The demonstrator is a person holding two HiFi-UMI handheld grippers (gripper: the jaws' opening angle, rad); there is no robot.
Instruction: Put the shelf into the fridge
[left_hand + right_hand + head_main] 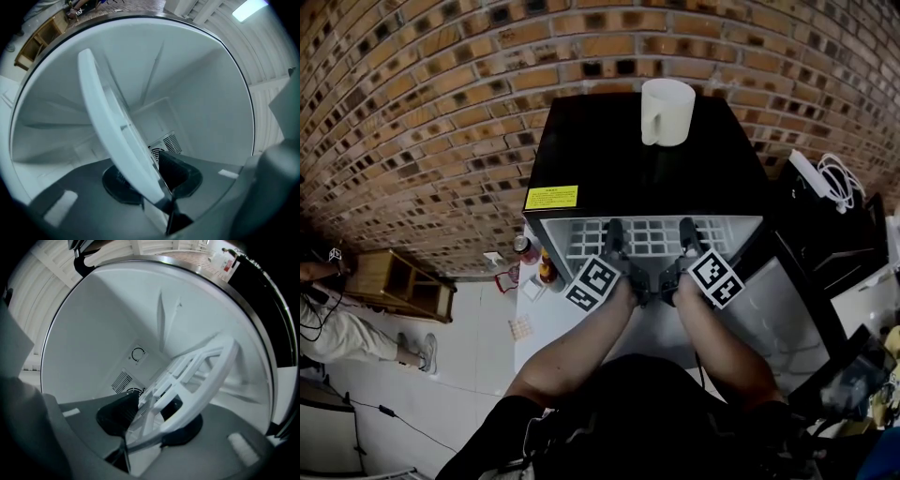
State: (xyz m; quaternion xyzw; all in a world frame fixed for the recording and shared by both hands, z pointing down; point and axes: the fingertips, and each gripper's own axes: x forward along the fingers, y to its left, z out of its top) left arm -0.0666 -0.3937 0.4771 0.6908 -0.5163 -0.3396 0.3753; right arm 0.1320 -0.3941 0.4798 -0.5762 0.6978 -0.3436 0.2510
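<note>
A black mini fridge (647, 169) stands open below me against a brick wall. The white grid shelf (652, 234) lies flat in its top opening. My left gripper (614, 232) and right gripper (687, 231) hold the shelf's front edge side by side. In the left gripper view the shelf's white rim (108, 117) runs slanted between the two dark pads of the left gripper (150, 180), which is shut on it. In the right gripper view the right gripper (150, 411) clamps the shelf's bars (206, 371). Behind the shelf is the fridge's white back wall with a vent (123, 380).
A white cup (666, 112) stands on the fridge top, and a yellow label (551, 197) is stuck near its front left corner. The open fridge door (797, 281) stands at the right. Cans (525, 248) sit left of the fridge. A wooden rack (398, 281) and a seated person (337, 333) are at far left.
</note>
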